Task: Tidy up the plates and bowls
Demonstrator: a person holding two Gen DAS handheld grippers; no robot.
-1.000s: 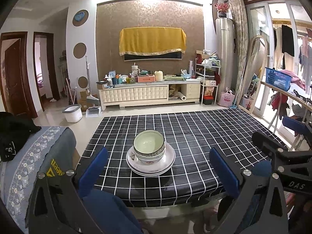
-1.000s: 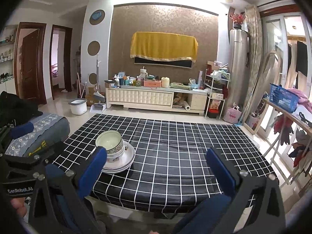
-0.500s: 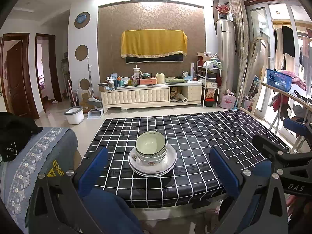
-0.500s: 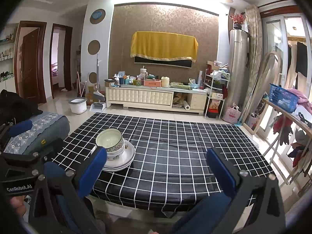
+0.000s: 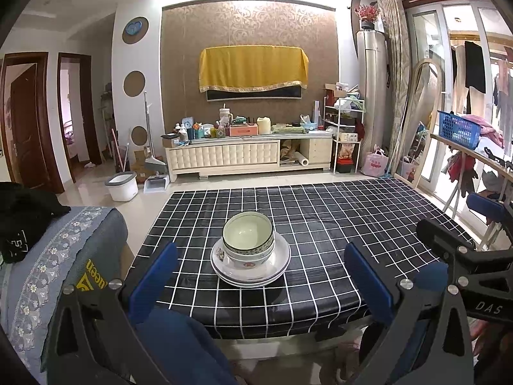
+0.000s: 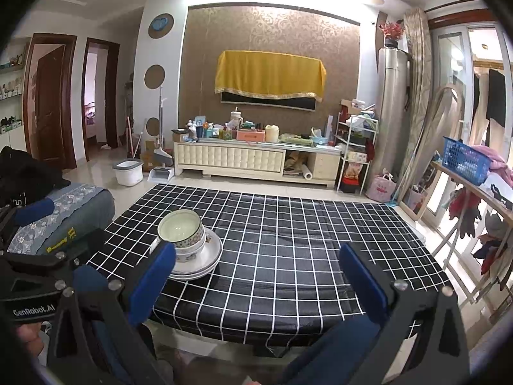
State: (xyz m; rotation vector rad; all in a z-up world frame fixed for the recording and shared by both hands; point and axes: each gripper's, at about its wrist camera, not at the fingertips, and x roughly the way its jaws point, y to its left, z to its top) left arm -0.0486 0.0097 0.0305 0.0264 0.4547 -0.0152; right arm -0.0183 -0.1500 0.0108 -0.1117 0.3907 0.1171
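Observation:
Nested bowls (image 5: 248,237) with patterned rims sit on a stack of white plates (image 5: 279,261) near the front of a table with a black checked cloth (image 5: 336,224). My left gripper (image 5: 261,276) is open and empty, held back from the table's front edge with the stack between its blue fingers. My right gripper (image 6: 256,279) is open and empty too. In the right wrist view the bowls (image 6: 182,232) and plates (image 6: 206,258) lie just past its left finger (image 6: 150,282). The checked cloth (image 6: 304,240) fills that view's centre.
A grey sofa arm (image 5: 64,256) with black clothing stands left of the table. A rail with a blue basket (image 5: 458,128) and hanging clothes runs along the right. A TV cabinet (image 5: 250,157) and a white bin (image 5: 123,186) are beyond the table.
Both grippers have drawn back and risen slightly, so the table's front edge shows more and the stack sits a little farther away. The stack has not moved.

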